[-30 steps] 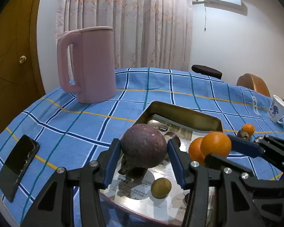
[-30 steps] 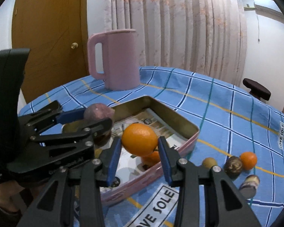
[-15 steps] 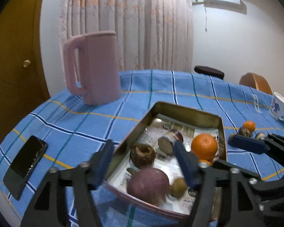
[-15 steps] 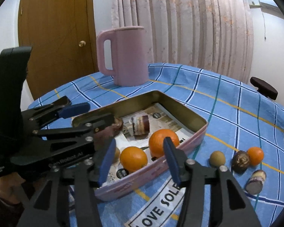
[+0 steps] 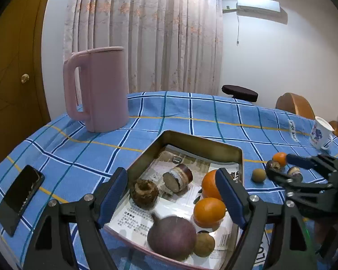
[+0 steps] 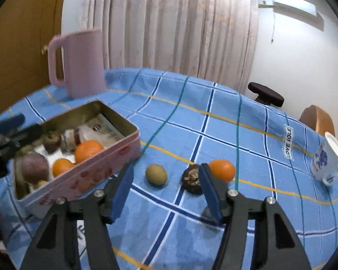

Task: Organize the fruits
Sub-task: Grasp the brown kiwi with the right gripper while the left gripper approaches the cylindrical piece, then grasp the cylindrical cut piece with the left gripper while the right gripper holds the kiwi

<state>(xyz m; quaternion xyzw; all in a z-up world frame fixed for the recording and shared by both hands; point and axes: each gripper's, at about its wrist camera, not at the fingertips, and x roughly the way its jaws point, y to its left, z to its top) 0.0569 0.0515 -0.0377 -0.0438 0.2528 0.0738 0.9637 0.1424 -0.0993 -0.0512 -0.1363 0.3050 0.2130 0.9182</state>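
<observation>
A pink tin (image 5: 198,140) lined with paper holds a purple fruit (image 5: 171,238), two oranges (image 5: 209,209), a small brown fruit (image 5: 204,245) and two dark brown pieces. My left gripper (image 5: 170,180) hangs over the tin, its jaws opening wide with nothing gripped. My right gripper (image 6: 166,173) is to the right of the tin (image 6: 101,164), low over the cloth, jaws closing with nothing pressed between the pads. Beyond it on the cloth lie a small greenish-brown fruit (image 6: 156,173), a dark brown fruit (image 6: 192,178) and a small orange (image 6: 222,169).
A tall pink jug (image 5: 97,90) stands behind the tin at the back left. A black phone (image 5: 20,198) lies near the table's left edge. A white cup with a blue print (image 6: 329,159) stands at the far right. A stool and a chair are past the table.
The left gripper let the purple fruit go into the tin and opened wide. The right gripper dropped its orange into the tin, then swung right to the loose fruit on the cloth.
</observation>
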